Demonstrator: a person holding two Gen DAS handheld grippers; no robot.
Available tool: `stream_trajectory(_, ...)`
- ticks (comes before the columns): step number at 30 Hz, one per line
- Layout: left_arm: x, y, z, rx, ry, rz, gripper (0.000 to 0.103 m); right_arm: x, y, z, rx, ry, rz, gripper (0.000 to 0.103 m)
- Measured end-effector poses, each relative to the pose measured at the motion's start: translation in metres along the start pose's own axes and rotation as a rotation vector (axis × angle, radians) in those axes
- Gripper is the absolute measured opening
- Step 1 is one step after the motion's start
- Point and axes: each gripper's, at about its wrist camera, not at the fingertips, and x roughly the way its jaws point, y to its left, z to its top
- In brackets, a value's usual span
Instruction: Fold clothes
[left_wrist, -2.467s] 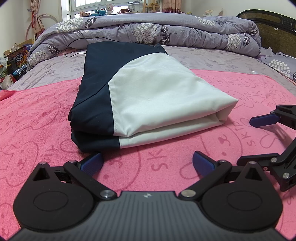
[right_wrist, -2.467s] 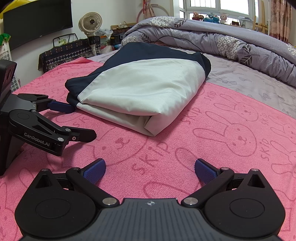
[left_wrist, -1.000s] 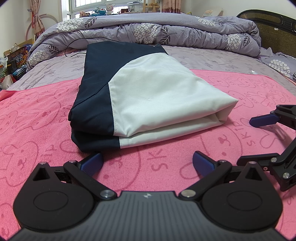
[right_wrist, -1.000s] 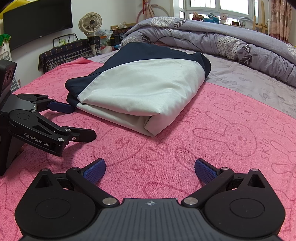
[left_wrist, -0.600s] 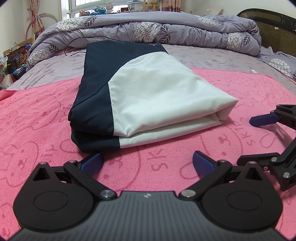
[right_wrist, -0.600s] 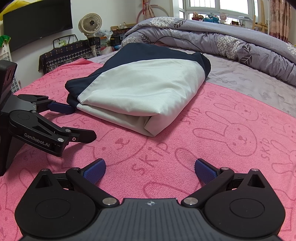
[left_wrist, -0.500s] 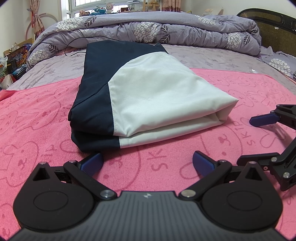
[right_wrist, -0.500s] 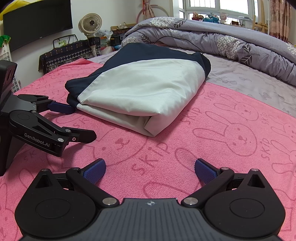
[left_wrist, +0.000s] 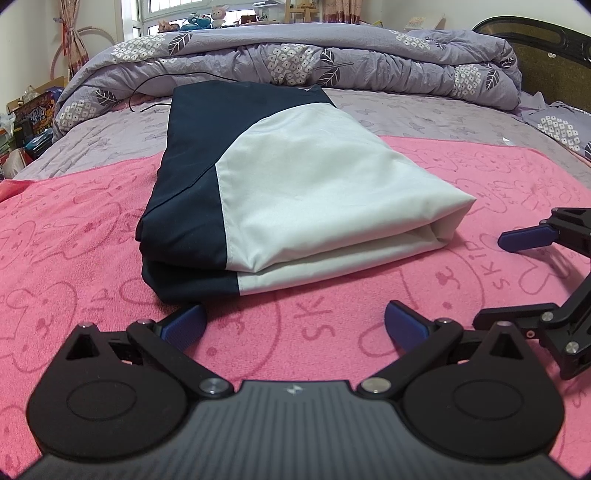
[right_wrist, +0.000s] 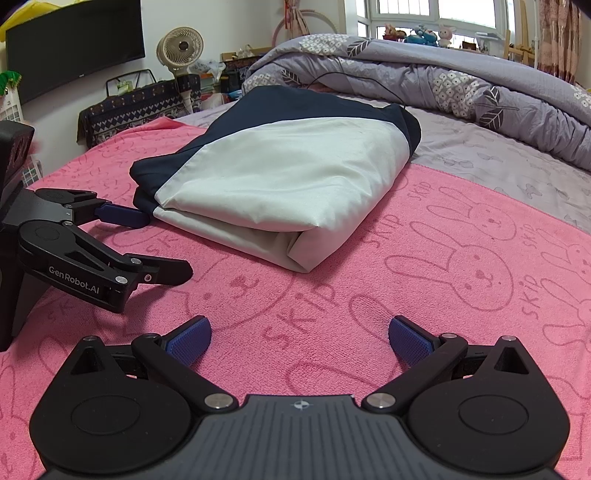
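Folded navy-and-pale-grey garment (left_wrist: 295, 192) lies on the pink rabbit-print towel (left_wrist: 74, 229), both claws spread and holding nothing.

From the left wrist view the garment sits at twelve o'clock, its navy corner just beside the left black gripper with blue pads (left_wrist: 293, 325), whose jaws stand wide apart over bare towel. The right black gripper with blue pads (right_wrist: 299, 338) is likewise spread, low on the towel, the garment at about eleven o'clock and apart from it. A rumpled lilac floral quilt (left_wrist: 332, 59) lies behind at twelve o'clock.
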Motion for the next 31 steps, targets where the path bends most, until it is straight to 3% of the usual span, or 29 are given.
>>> stream_trajectory(10, 0.001, -0.002, -0.001, 0.005, -0.001, 0.006, 0.103, 0.002, 0.004, 0.004, -0.029, 0.024, -0.022, 0.103)
stream_trajectory(15, 0.003, 0.002, 0.007, -0.027, 0.040, -0.012, 0.103, 0.012, 0.001, 0.037, 0.063, 0.156, -0.058, 0.103)
stream_trajectory(19, 0.005, -0.003, 0.006, -0.064, 0.036, 0.041, 0.103, 0.026, 0.005, 0.048, 0.073, 0.196, -0.107, 0.103)
stream_trajectory(26, 0.004, -0.001, 0.005, -0.091, 0.014, 0.041, 0.103, 0.020, 0.008, 0.023, 0.063, 0.062, -0.120, 0.103)
stream_trajectory(31, 0.006, -0.005, 0.006, -0.068, 0.018, 0.066, 0.103, 0.021, 0.008, 0.022, 0.067, 0.044, -0.123, 0.103)
